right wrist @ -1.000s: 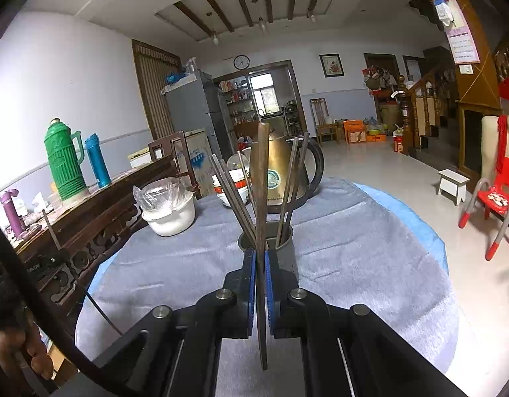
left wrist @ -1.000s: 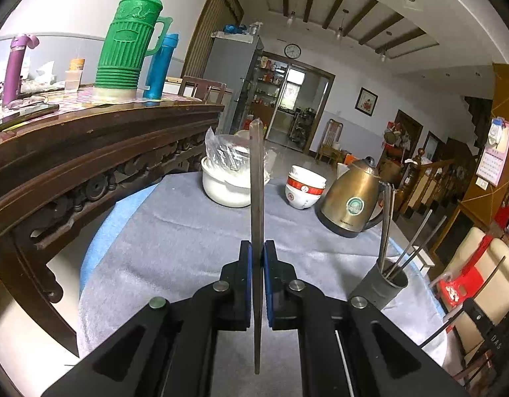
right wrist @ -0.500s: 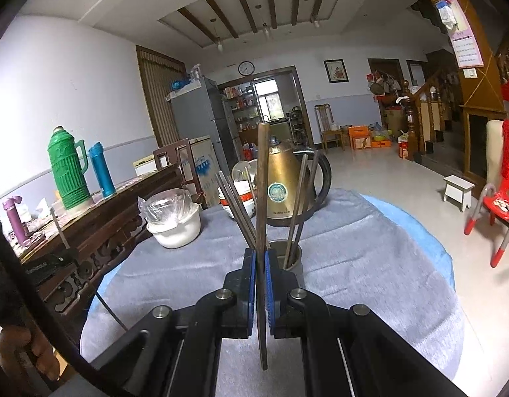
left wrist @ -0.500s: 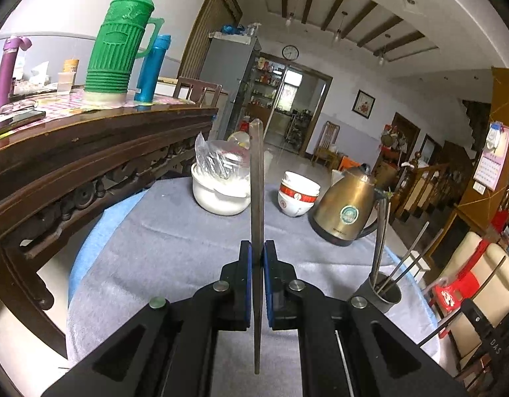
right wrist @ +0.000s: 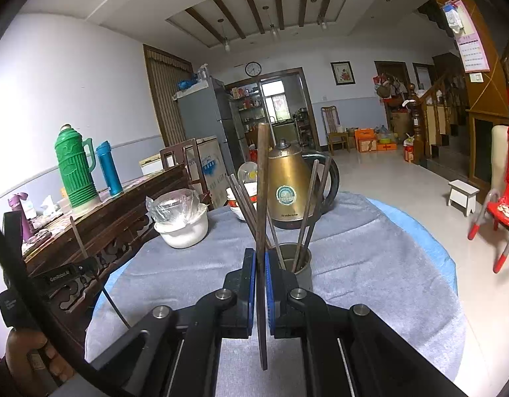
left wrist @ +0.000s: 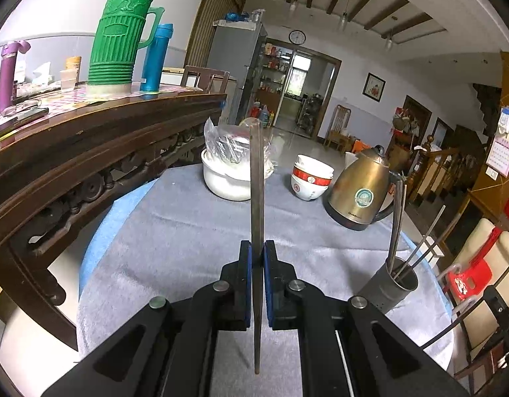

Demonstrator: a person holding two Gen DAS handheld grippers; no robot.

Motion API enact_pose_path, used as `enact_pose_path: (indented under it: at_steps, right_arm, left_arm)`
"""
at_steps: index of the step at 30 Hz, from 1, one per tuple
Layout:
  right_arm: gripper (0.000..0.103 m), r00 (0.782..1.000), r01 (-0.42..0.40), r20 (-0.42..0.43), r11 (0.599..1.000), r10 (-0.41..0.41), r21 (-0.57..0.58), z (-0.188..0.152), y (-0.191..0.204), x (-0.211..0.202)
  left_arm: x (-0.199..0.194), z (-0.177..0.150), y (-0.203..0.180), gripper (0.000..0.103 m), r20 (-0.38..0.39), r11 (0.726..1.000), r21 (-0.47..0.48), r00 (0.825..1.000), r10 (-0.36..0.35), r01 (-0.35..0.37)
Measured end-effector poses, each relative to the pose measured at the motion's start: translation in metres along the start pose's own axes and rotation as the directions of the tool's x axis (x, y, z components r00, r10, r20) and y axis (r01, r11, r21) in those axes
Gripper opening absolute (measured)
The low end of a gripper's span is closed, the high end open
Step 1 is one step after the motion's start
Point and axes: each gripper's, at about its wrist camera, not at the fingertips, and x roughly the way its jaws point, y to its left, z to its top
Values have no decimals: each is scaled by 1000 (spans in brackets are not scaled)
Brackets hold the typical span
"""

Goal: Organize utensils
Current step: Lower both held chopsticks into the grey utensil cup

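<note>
Holding: both tongs are clamped. The left gripper (left wrist: pixel 257 248) has the left chopstick (left wrist: pixel 256 182), and the right gripper (right wrist: pixel 261 254) has the right chopstick (right wrist: pixel 261 182). Each stick runs straight up the middle of its frame, with its tail poking out below the pads.
Changed: barely anything tbh. The grips are the same as a second ago and the hands have hardly budged. In the right view the cup (right wrist: pixel 302 268) has drifted from dead behind the jaws to just right of them.
Cup: it sits on the grey cloth (right wrist: pixel 370 248), just beyond the right gripper at lower centre of that view, and at lower right of the left view. The other chopsticks (right wrist: pixel 307 208) already lean in it.
Meaning: my guess is nothing's been dropped in yet, so both held sticks still need to go. The right one looks closer, so it probably goes first.
Around: the kettle (right wrist: pixel 289 192) is behind the cup, with a white pot (right wrist: pixel 185 231) to its left. A hand (right wrist: pixel 32 354) is at lower left of the right view.
Watch: the leaning sticks fan across the cup's mouth, so they're easy to knock.
</note>
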Motion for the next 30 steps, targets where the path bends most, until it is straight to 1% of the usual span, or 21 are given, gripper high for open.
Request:
enact_pose_path:
  at_steps: [13,18,21,23,25,28,30]
  right_arm:
    - [6,1000,-4,1,1000,4,0,0,0,-2]
    - [6,1000,-6,-3,1000,6,2,1,0,-2]
    - [6,1000,0,5,1000,0,-1,5,-1,-2]
    - [6,1000,1,16,1000,-1,5,11,-5,-2]
    - [6,999,5,38,1000,-5,13,22,-10,-3]
    - [6,996,12,91,1000,-14,22,42,-18,-5]
    - [6,991,11,131,999,-15,32,59,-24,-5]
  left_arm:
    - [8,1,-4,7,-31,1000,20,999,19,-18]
    - [12,4,-8,7,-41,1000,22,999,8,-7]
    - [11,12,-12,7,-35,1000,12,999,-26,26]
    - [11,20,-16,7,-28,998,-3,998,-62,62]
    - [9,33,-27,7,-6,995,-8,995,-99,99]
    - [6,52,-44,7,25,986,-10,986,-166,166]
    - [5,66,-61,7,50,978,-9,976,-210,211]
